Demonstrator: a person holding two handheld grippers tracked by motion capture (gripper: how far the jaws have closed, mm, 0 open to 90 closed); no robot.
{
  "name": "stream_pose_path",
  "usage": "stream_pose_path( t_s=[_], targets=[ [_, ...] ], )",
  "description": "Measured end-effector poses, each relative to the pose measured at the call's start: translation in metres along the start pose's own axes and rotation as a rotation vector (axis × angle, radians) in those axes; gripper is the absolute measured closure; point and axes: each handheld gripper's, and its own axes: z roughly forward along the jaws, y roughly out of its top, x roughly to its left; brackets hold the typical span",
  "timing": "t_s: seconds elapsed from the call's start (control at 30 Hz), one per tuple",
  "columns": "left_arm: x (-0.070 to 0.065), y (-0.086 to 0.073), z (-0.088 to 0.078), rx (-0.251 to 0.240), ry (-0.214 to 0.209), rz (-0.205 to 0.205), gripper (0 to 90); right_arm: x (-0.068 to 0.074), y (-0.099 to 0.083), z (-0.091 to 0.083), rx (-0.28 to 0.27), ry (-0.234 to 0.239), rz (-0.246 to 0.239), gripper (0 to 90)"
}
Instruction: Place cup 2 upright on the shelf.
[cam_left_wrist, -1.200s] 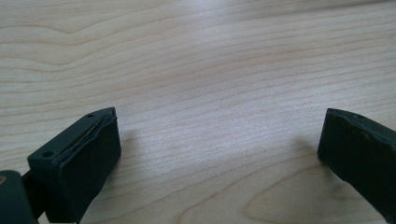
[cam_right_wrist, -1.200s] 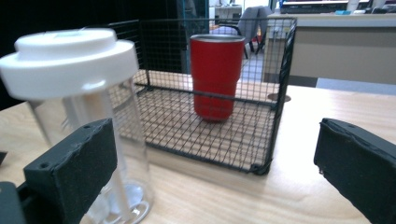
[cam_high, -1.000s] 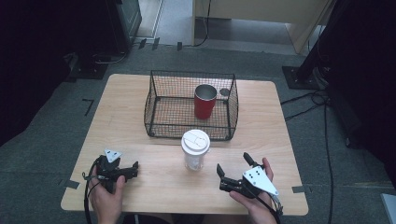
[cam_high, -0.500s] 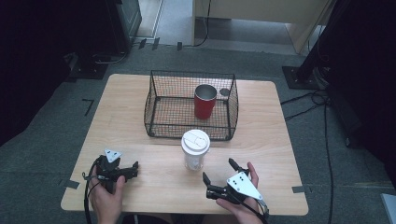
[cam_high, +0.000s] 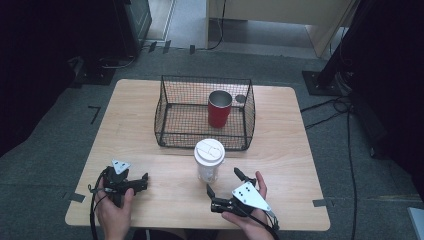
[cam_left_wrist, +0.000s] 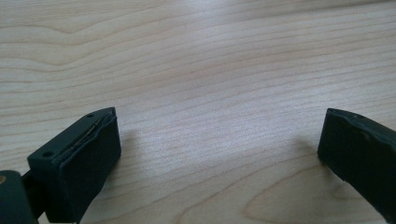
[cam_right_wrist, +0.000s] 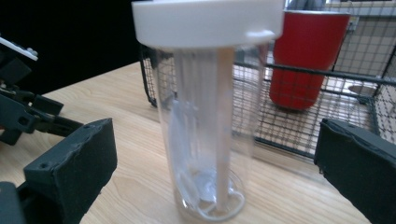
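A clear plastic tumbler with a white lid (cam_high: 209, 160) (cam_right_wrist: 207, 107) stands upright on the wooden table (cam_high: 280, 150), just in front of a black wire basket (cam_high: 170, 115). Inside the basket stands a red cup (cam_high: 219, 108) (cam_right_wrist: 302, 60). My right gripper (cam_high: 223, 183) (cam_right_wrist: 215, 168) is open, its jaws spread wide just short of the tumbler, not touching it. My left gripper (cam_high: 145, 180) (cam_left_wrist: 219, 149) rests low over bare wood at the front left, open with nothing between its jaws.
A small round grey object (cam_high: 240, 99) lies in the basket's back right corner. The basket's front wall (cam_right_wrist: 299, 135) stands right behind the tumbler. The left gripper (cam_right_wrist: 28, 112) shows at the left of the right gripper view. Dark equipment and cables surround the table.
My right gripper has swung left and forward from the table's front right, and its open jaws now face the tumbler. The left gripper has stayed put.
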Motion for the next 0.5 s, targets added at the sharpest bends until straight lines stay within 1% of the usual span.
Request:
stream_pose_path(
  t_s=[0.1,0.2,0.27,0.33,0.37,0.4,0.43,0.5],
  targets=[
    [0.000,0.000,0.000,0.000,0.000,0.000,0.0,0.003,0.004,0.004,-0.005,0.006,0.006,0.0],
    [0.000,0.000,0.000,0.000,0.000,0.000,0.0,0.005,0.006,0.007,-0.007,0.011,0.002,0.0],
    [0.000,0.000,0.000,0.000,0.000,0.000,0.1,0.006,0.009,0.011,-0.011,0.003,-0.006,0.0],
    [0.000,0.000,0.000,0.000,0.000,0.000,0.0,0.005,0.010,0.014,-0.010,-0.007,-0.003,0.0],
    [0.000,0.000,0.000,0.000,0.000,0.000,0.0,0.005,0.010,0.014,-0.010,-0.007,-0.003,0.0],
    [0.000,0.000,0.000,0.000,0.000,0.000,0.0,0.005,0.013,0.019,-0.009,-0.008,-0.011,0.0],
    [0.000,0.000,0.000,0.000,0.000,0.000,0.0,0.005,0.013,0.019,-0.009,-0.008,-0.011,0.0],
    [0.000,0.000,0.000,0.000,0.000,0.000,0.0,0.006,0.016,0.024,-0.009,-0.008,-0.013,0.0]
  ],
)
